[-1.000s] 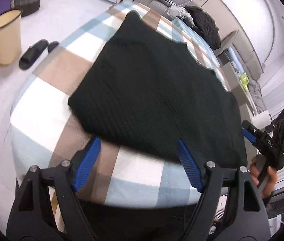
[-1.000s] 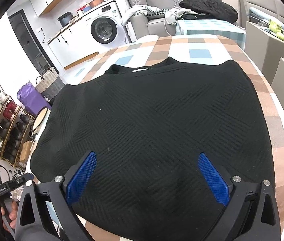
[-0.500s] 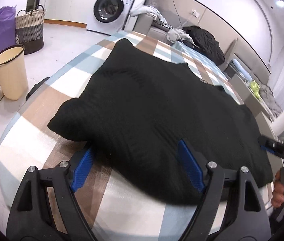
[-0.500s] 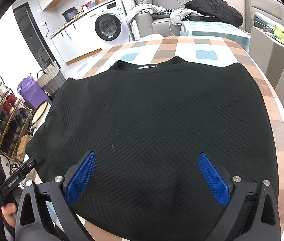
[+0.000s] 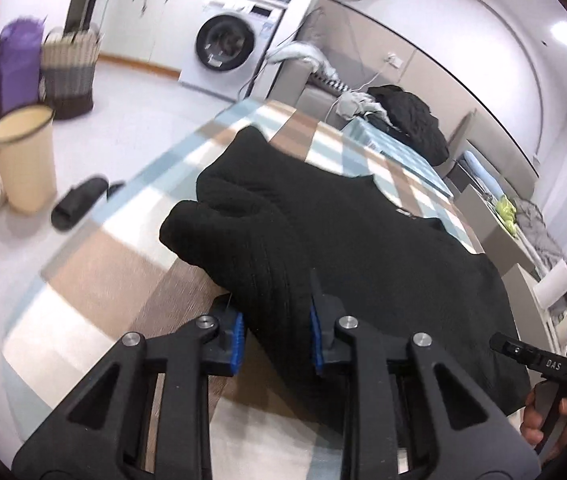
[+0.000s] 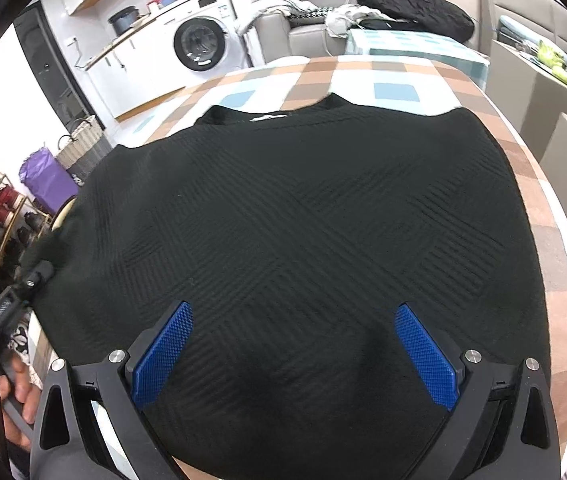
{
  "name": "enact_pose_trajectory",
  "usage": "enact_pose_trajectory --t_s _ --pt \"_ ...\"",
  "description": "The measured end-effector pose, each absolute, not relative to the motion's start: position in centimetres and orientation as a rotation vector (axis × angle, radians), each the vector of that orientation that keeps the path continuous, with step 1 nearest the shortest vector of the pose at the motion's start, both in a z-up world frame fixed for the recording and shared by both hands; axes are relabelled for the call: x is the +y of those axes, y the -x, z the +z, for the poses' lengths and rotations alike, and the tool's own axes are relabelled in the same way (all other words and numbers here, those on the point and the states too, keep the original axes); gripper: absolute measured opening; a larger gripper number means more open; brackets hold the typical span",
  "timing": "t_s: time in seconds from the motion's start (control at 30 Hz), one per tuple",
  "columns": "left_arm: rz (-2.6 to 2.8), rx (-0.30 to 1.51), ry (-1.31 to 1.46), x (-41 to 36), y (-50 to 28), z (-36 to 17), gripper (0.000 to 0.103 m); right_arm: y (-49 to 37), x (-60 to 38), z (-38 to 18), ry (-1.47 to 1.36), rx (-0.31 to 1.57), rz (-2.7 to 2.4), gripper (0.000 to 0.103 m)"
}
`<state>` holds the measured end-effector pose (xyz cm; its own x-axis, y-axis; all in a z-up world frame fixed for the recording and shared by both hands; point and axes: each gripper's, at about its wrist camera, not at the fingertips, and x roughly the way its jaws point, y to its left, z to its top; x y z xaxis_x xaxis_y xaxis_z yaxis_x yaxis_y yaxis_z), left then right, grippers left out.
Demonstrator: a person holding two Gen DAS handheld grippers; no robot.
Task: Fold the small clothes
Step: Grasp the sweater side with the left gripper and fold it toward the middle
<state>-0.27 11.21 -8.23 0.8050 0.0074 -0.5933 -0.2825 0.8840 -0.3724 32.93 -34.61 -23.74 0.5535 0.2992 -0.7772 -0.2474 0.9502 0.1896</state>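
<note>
Closing left tongs pinching 1 black sweater, right tongs spread wide, empty, above it

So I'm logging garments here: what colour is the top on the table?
Black top, with a woven diagonal-rib texture; the right wrist view shows it best.

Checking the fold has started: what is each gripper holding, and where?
Left gripper is closing on the black sweater's bunched left edge. Right gripper is open above it, holding nothing.
</note>
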Motion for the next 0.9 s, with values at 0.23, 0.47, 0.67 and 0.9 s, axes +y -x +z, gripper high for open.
enact_pose_trajectory --t_s 0.23,0.47,0.67,0.9 --pt "0.062 0.535 0.255 5.9 -2.2 -3.5 0.018 -33.3 -36.5 -23.1 -0.085 0.917 0.290 0.103" --pt "-0.199 0.536 0.060 -3.9 -4.6 -1.9 0.018 -33.5 -39.3 -22.3 -0.136 0.896 0.250 0.103" --pt "-0.454 0.695 0.035 -9.1 -5.7 -5.1 0.041 -33.8 -41.8 -21.8 -0.172 0.882 0.204 0.103" --pt "-0.497 0.642 0.037 -8.3 -2.9 -4.8 0.076 -33.2 -43.1 -21.0 -0.223 0.856 0.213 0.103"
